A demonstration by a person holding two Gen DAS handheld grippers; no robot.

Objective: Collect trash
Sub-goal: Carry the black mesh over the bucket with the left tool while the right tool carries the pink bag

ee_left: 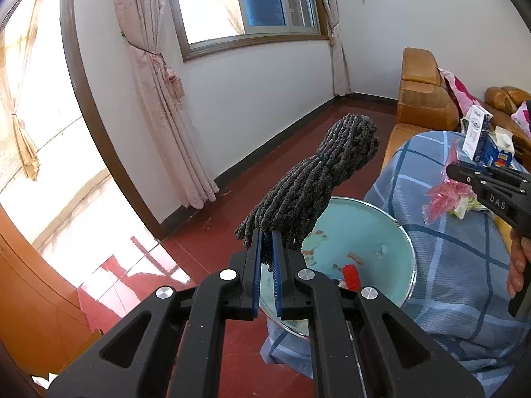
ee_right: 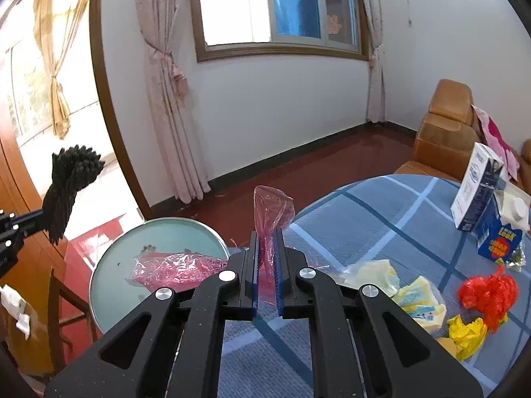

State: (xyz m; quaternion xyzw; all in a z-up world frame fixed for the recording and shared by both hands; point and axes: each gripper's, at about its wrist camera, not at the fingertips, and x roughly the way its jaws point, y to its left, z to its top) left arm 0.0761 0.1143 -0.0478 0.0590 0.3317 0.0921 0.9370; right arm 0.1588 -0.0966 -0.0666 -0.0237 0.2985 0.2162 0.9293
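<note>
My left gripper [ee_left: 267, 235] is shut on the lower end of a dark grey shaggy cloth [ee_left: 315, 172], which stands up above a round pale-blue, metal-rimmed surface [ee_left: 365, 229] with small scraps on it. My right gripper [ee_right: 267, 232] is shut on a pink see-through plastic bag [ee_right: 270, 209]; the bag's loose part trails left over the round surface [ee_right: 159, 235]. On the blue checked tablecloth [ee_right: 381, 205] lie pale yellow wrappers [ee_right: 418, 298], a red plastic wad [ee_right: 488, 292], crumpled yellow paper [ee_right: 464, 331] and two cartons [ee_right: 478, 185].
A tan leather sofa [ee_right: 441, 139] with pink fabric stands behind the table. A wooden chair [ee_right: 56, 315] and white paper scraps sit low on the left by the doorway. Red floor lies beyond, bounded by the wall and curtains. A hand [ee_left: 517, 265] holds the right gripper.
</note>
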